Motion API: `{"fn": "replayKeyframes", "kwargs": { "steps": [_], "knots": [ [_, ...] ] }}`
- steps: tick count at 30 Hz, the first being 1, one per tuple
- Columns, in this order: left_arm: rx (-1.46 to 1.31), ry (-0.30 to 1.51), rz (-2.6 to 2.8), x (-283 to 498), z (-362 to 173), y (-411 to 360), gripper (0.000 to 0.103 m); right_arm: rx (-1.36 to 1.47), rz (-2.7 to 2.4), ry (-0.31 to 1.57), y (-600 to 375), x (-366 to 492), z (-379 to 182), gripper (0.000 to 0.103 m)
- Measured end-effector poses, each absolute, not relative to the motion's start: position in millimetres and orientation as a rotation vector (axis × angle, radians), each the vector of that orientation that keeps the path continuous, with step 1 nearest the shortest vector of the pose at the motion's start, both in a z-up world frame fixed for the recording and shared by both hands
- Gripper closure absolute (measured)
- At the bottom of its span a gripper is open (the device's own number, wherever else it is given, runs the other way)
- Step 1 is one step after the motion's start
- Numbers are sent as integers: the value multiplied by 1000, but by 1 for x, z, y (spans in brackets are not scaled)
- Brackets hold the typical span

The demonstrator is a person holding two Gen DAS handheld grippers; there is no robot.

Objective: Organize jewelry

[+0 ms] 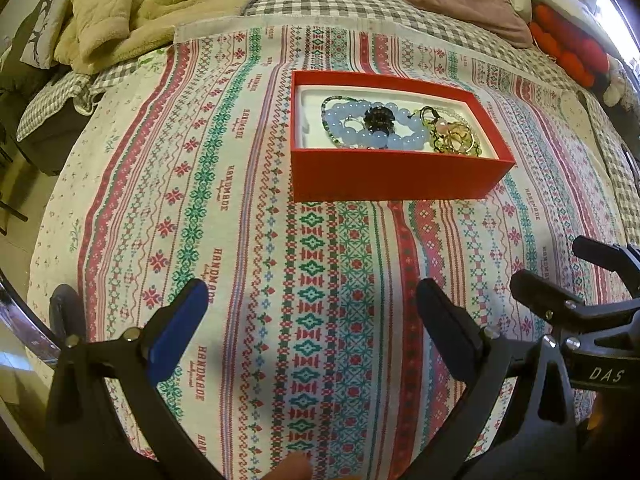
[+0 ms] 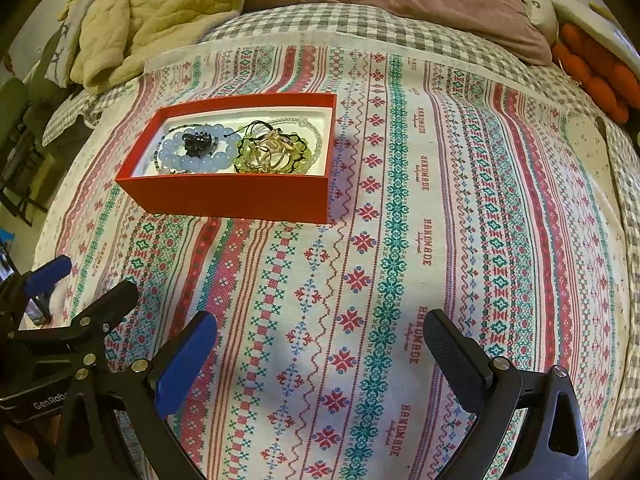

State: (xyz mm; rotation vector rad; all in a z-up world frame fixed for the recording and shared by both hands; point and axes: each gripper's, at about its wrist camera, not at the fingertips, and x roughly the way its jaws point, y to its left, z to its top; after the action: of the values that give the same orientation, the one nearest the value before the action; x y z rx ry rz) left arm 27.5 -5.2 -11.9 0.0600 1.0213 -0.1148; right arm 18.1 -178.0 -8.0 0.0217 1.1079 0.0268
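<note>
Black tongs [image 2: 320, 354], blue pad, silver screws.

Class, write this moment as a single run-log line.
left gripper: open, empty | right gripper: open, empty | red box: on patterned cloth, holds blue bead bracelet, gold rings

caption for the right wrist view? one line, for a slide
Right claw open above a patterned cloth, with a red box of beaded bracelets ahead to its left.

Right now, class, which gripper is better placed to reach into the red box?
Probably the left gripper: the red box lies nearly straight ahead of its open fingers. From the right gripper, the box sits off left.
</note>
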Motion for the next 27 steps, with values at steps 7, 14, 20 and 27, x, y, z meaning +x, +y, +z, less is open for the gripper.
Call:
{"fn": "replayKeyframes", "kwargs": {
  "steps": [7, 14, 20, 27],
  "knots": [
    [62, 1021, -108, 28, -13, -4, 1, 21, 26, 1108, -178, 18, -8, 0],
    [65, 1022, -109, 28, -14, -4, 1, 18, 22, 1111, -179, 17, -10, 0],
    [64, 1021, -107, 28, -14, -4, 1, 17, 22, 1112, -178, 18, -9, 0],
    [65, 1028, -102, 29, -16, -2, 1, 17, 20, 1110, -179, 18, -10, 0]
  ]
}}
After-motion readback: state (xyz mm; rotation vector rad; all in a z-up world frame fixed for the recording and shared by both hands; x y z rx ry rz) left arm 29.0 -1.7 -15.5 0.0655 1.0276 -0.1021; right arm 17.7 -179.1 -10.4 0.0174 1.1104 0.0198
